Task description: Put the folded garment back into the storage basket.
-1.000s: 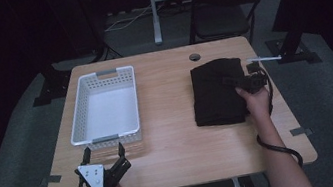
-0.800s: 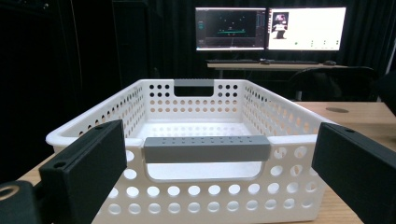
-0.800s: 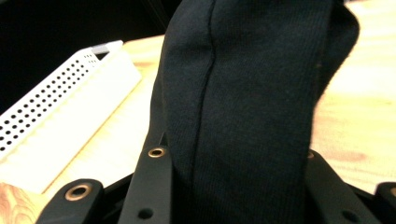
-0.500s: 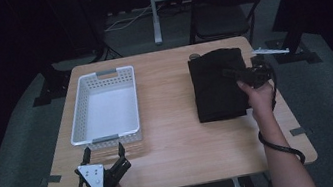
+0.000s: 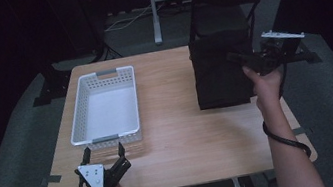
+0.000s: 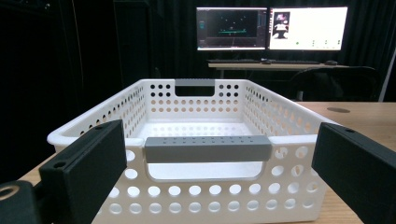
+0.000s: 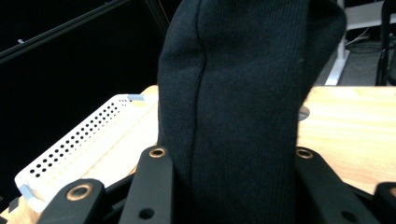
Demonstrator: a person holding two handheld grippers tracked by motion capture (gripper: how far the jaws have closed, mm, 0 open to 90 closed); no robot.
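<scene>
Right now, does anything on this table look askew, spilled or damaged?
Nothing stands out. The white basket sits square and empty on the table. The right gripper is shut on the folded black garment, lifted in one tidy bundle.

On the wooden tabletop [image 5: 186, 136] a white basket [image 5: 104, 108] sits at the left. The right tongs [image 5: 237, 57] grip a black folded cloth [image 5: 219, 72], lifted off the tabletop. The left tongs [image 5: 104, 156], jaws apart, rest just before the basket's near end.
</scene>
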